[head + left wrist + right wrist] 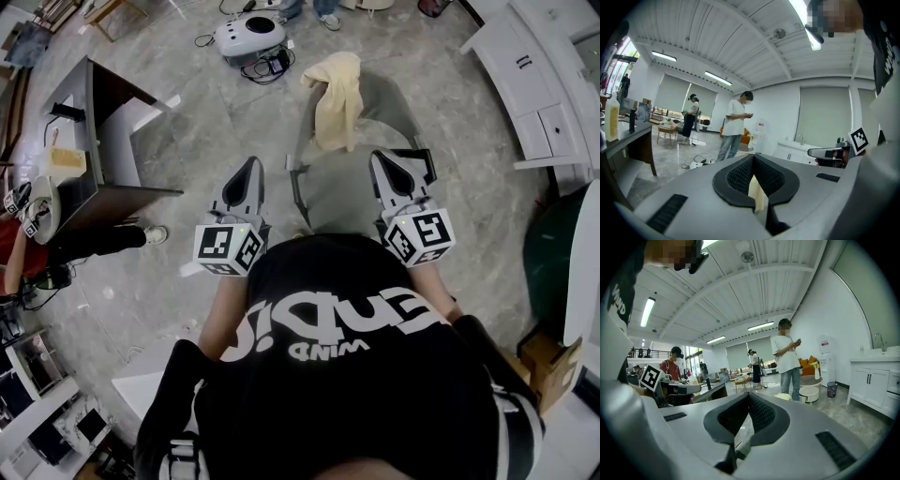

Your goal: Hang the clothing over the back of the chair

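A pale yellow garment [337, 98] hangs draped over the back of a grey chair [342, 192] just ahead of me. My left gripper [250, 164] is held to the left of the chair seat, and its jaws meet at the tips with nothing in them. My right gripper [381, 156] hovers over the seat's right side, jaws likewise together and empty. In the left gripper view the garment [757, 194] shows through the slot behind the shut jaws. The right gripper view catches a bit of the garment [790, 397] beyond its jaws.
A dark desk [103, 141] stands to the left. A white device with cables [248, 37] lies on the floor beyond the chair. White cabinets [534, 84] line the right, with a cardboard box [548, 361] nearby. A person [736, 126] stands farther off.
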Available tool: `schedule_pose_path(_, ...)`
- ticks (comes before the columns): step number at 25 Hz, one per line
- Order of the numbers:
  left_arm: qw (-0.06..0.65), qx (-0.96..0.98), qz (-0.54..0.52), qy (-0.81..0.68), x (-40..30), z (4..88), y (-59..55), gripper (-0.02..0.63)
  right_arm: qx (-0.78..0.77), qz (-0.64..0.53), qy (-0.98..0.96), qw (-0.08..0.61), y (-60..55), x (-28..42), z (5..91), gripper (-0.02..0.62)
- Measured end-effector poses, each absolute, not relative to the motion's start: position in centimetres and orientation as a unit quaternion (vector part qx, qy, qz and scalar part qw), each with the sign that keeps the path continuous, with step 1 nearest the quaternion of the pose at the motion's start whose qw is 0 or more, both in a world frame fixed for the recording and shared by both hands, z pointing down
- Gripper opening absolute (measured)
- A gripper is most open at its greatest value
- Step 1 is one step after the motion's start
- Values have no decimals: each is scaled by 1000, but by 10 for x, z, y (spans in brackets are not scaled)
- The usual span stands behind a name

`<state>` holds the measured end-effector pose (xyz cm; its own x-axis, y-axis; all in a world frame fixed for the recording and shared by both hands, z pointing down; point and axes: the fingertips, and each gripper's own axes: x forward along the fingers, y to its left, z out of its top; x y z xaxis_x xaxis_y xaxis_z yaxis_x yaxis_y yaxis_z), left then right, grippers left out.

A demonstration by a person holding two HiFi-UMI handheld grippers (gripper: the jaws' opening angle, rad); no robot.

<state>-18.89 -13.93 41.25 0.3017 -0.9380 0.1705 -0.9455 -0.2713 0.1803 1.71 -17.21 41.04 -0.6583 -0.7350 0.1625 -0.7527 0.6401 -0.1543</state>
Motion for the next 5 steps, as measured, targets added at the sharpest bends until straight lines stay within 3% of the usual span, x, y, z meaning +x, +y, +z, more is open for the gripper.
schedule_pose_path(5,125,796,20,-591,-186,415,-136,17,411,108,-904,42,-170,19,413,14)
